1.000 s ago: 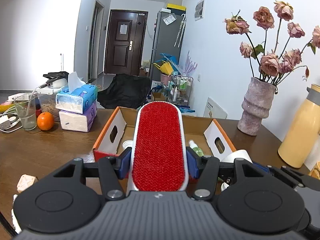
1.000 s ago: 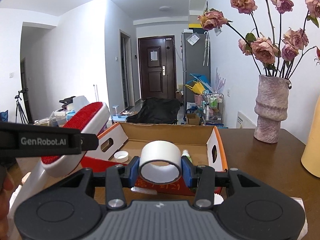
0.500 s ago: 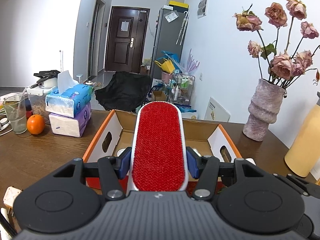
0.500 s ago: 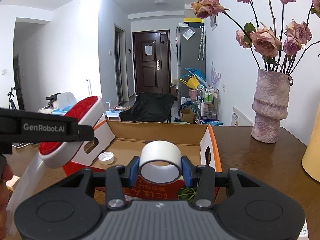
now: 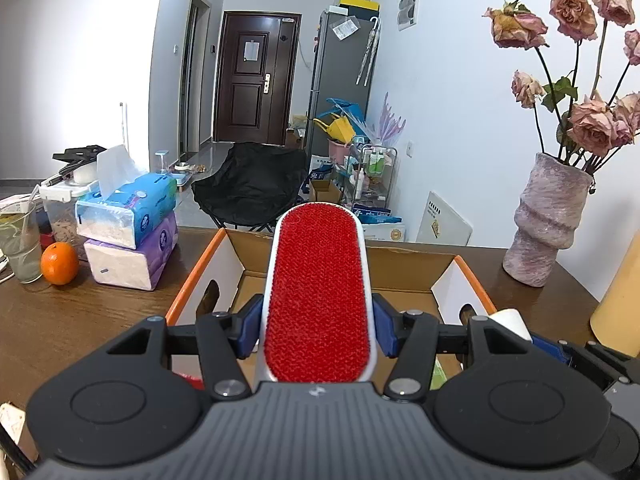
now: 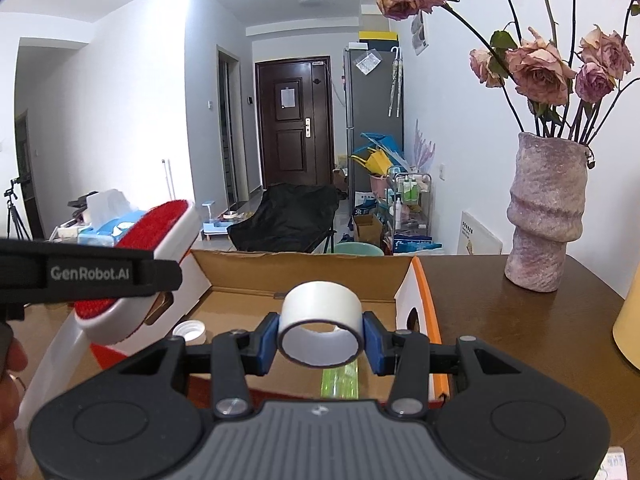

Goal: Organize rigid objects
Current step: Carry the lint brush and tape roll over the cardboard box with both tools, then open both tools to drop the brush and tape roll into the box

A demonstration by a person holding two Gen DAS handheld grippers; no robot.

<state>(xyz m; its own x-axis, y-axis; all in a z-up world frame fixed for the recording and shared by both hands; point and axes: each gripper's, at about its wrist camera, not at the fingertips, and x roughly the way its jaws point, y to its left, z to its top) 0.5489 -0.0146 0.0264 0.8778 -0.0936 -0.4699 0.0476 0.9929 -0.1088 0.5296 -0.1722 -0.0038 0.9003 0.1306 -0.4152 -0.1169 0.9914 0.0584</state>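
Both hands are carrying things to the cardboard box (image 5: 404,268), so this looks like the putting-away step. The left gripper (image 5: 318,330) has its blue pads pressed on the two sides of a lint brush (image 5: 320,292) with a red fuzzy face and a white rim. The brush sticks out forward, up over the near edge of the box, with its tip above the inside. The right gripper (image 6: 320,338) is closed part way on a roll of clear tape (image 6: 320,314), one pad on each side, with the hole of the roll facing the camera. The tape hangs over the near part of the box, above the bottom. Inside the box, a white bottle cap (image 6: 190,330) lies near the left wall, and something green (image 6: 340,376) lies under the tape, but it is too blurry to name. A pink vase (image 6: 544,216) with dried roses stands to the right of the box, well apart from it. Next, I think each thing has to go lower, down close to the box bottom, and then the pads have to let go. The long brush needs to lie flat along the box so it fits, and the tape should land in a bare spot, not on the cap or the green thing.
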